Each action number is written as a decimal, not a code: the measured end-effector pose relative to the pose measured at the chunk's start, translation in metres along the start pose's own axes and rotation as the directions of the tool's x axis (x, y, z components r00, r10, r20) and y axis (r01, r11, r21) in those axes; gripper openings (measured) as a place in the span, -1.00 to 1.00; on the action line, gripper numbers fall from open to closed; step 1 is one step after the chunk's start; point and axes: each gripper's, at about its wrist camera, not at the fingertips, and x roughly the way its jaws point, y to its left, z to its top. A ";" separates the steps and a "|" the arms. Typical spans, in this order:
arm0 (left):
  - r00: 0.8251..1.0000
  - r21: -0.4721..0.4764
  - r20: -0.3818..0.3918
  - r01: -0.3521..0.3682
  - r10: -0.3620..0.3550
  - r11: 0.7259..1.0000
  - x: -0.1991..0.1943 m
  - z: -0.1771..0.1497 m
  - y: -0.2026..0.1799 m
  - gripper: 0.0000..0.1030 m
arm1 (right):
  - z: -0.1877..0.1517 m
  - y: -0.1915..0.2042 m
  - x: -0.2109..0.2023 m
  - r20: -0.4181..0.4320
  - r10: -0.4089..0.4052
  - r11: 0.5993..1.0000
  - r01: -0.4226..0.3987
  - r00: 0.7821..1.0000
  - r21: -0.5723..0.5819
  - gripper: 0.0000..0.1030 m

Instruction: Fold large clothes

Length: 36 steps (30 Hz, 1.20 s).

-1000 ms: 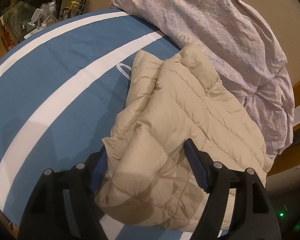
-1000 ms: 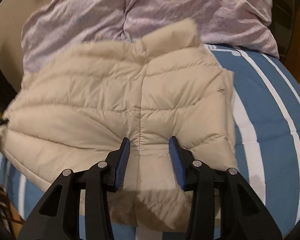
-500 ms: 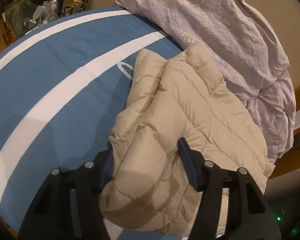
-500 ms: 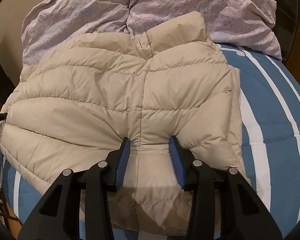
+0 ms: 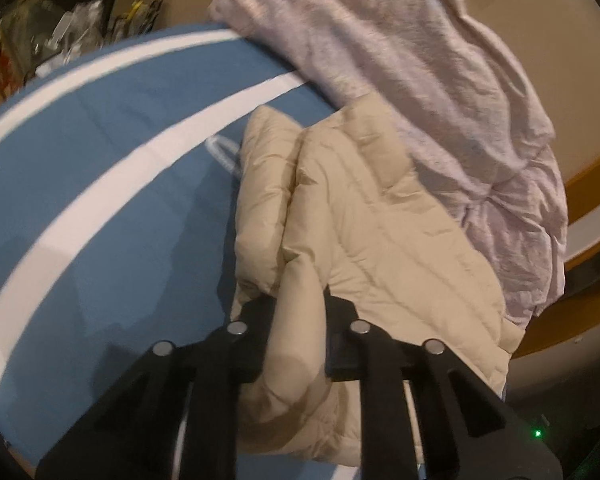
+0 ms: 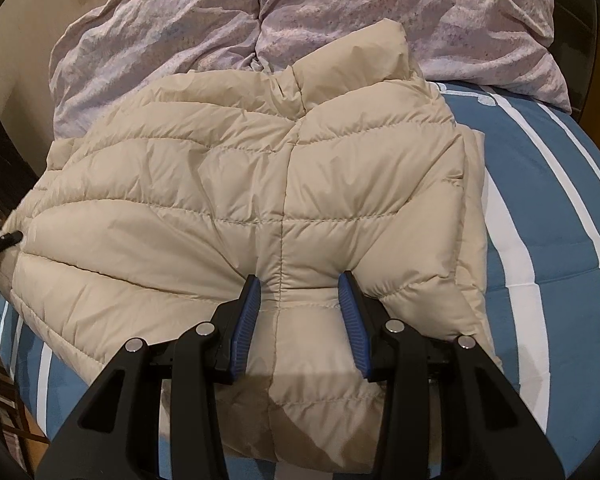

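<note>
1. Blue bedsheet with broad white stripes (image 5: 100, 184), smooth and flat, covers the bed; blurred clutter sits beyond its far left corner.
2. Left gripper (image 5: 298, 300), black plastic, is closing its jaws on a pinched ridge of the jacket's near edge.
3. Beige quilted puffer jacket (image 6: 260, 184), glossy and stitched into puffy channels, lies folded on the sheet, with its collar end touching the duvet at the far edge.
4. Right gripper (image 6: 300, 296), with ribbed blue pads (image 6: 246, 312), squeezes a bunched fold of the jacket's near hem.
5. Crumpled lilac duvet (image 6: 380, 12) is heaped along the far edge.
</note>
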 end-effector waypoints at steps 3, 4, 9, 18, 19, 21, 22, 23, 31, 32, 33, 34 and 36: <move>0.999 0.046 0.031 0.028 -0.029 0.999 -0.016 0.003 -0.019 -0.74 | -0.001 -0.001 0.000 0.002 0.010 1.000 -0.010 1.000 0.000 -0.16; 0.998 0.061 0.043 0.040 -0.042 0.997 -0.022 0.004 -0.027 -0.75 | -0.001 -0.002 -0.001 0.002 0.013 1.000 -0.013 1.000 0.000 -0.16; 0.988 0.129 0.079 0.122 -0.133 0.984 -0.053 0.005 -0.072 -0.76 | -0.001 -0.004 -0.001 0.002 0.030 0.999 -0.030 1.000 0.011 -0.16; 0.953 0.269 0.036 0.282 -0.302 0.921 -0.076 -0.027 -0.179 -0.76 | 0.000 -0.009 0.000 -0.003 0.064 0.997 -0.064 0.998 0.033 -0.16; 0.947 0.284 0.019 0.303 -0.321 0.910 -0.076 -0.033 -0.192 -0.76 | 0.000 -0.010 0.000 -0.004 0.070 0.997 -0.070 0.998 0.038 -0.16; 0.937 0.309 -0.011 0.336 -0.350 0.890 -0.074 -0.046 -0.214 -0.77 | 0.001 -0.011 0.000 -0.005 0.077 0.996 -0.076 0.997 0.043 -0.16; 0.931 0.323 -0.031 0.355 -0.365 0.877 -0.073 -0.054 -0.227 -0.77 | 0.001 -0.011 0.000 -0.006 0.079 0.996 -0.079 0.997 0.045 -0.16; 0.926 0.332 -0.049 0.370 -0.375 0.868 -0.071 -0.061 -0.237 -0.77 | 0.001 -0.012 0.000 -0.006 0.083 0.995 -0.083 0.997 0.048 -0.16; 0.899 0.369 -0.185 0.437 -0.396 0.820 -0.038 -0.114 -0.295 -0.77 | 0.000 -0.018 -0.001 0.007 0.122 0.989 -0.122 0.993 0.081 -0.16; 0.899 0.369 -0.198 0.438 -0.391 0.820 -0.032 -0.119 -0.299 -0.77 | 0.000 -0.020 -0.001 0.009 0.132 0.987 -0.132 0.991 0.090 -0.16; 0.899 0.371 -0.212 0.437 -0.384 0.819 -0.026 -0.125 -0.304 -0.77 | 0.000 -0.022 -0.001 0.012 0.145 0.984 -0.145 0.989 0.100 -0.16; 0.899 0.373 -0.223 0.437 -0.378 0.819 -0.020 -0.130 -0.308 -0.77 | 0.000 -0.024 -0.001 0.015 0.159 0.981 -0.159 0.987 0.111 -0.17; 0.898 0.375 -0.242 0.436 -0.368 0.818 -0.010 -0.138 -0.317 -0.76 | 0.000 -0.029 0.000 0.019 0.181 0.975 -0.182 0.983 0.127 -0.17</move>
